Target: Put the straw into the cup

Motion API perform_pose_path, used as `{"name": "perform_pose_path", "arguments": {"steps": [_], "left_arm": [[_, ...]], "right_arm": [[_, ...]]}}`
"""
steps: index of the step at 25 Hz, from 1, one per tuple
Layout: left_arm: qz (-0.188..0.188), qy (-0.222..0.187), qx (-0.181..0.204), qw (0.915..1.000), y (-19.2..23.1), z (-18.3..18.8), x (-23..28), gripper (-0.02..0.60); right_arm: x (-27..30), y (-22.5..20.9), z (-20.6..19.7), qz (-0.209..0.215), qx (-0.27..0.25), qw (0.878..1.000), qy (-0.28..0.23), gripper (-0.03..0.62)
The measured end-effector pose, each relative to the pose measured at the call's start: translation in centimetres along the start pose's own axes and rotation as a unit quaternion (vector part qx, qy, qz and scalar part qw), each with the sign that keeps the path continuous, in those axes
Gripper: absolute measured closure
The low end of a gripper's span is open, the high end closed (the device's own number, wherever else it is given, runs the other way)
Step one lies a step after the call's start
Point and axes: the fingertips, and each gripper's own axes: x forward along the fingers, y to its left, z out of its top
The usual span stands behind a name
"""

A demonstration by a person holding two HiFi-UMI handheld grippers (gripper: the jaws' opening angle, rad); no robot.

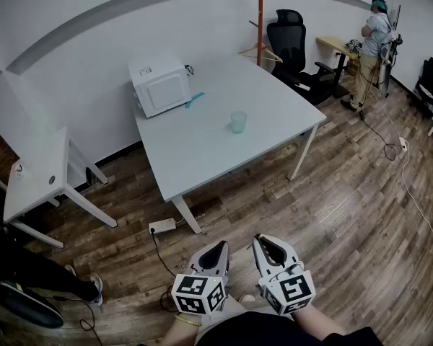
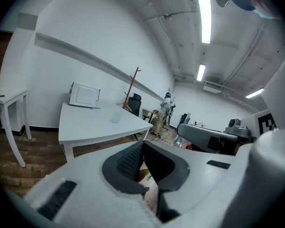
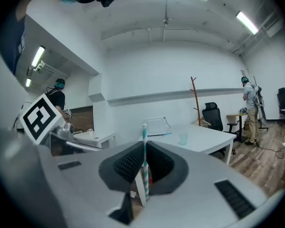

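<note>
right gripper pinches the striped straw upright, left gripper shut and empty; best carry it vertical to the translucent cup far ahead of the jaws.

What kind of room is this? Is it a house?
Probably an office or workroom, not a house: a big white table, a black office chair and long ceiling strip lights.
</note>
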Motion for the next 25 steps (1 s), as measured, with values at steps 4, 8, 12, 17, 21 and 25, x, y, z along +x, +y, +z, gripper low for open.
{"name": "perform_pose_path", "arguments": {"steps": [4, 8, 12, 17, 21, 25], "left_arm": [[-0.006, 0.004, 0.015, 0.9999, -1.9, -0.4, -0.6, 0.563], [-0.014, 0.002, 0.012, 0.9998, -3.2, -0.6, -0.9, 0.562], [-0.016, 0.0, 0.014, 0.9998, -3.9, -0.9, -0.9, 0.562], [-0.013, -0.006, 0.002, 0.9999, -5.0, -1.0, -0.9, 0.563], [-0.015, -0.006, 0.0, 0.9999, -5.8, -1.3, -0.7, 0.563], [-0.019, 0.001, 0.003, 0.9998, -6.4, -1.7, -0.4, 0.562]], "right_arm": [[-1.6, 0.6, 0.4, 0.007, -0.01, 1.0, 0.0, 0.557], [-2.6, 0.3, 1.2, -0.007, -0.002, 1.0, -0.001, 0.557], [-3.1, 0.0, 0.8, 0.003, -0.009, 1.0, -0.015, 0.557], [-4.2, -0.2, 1.1, 0.024, -0.006, 0.999, -0.026, 0.556], [-4.7, -0.6, 1.2, 0.029, 0.0, 0.999, -0.028, 0.556], [-5.1, -1.2, 1.1, 0.021, 0.001, 0.999, -0.026, 0.556]]}}
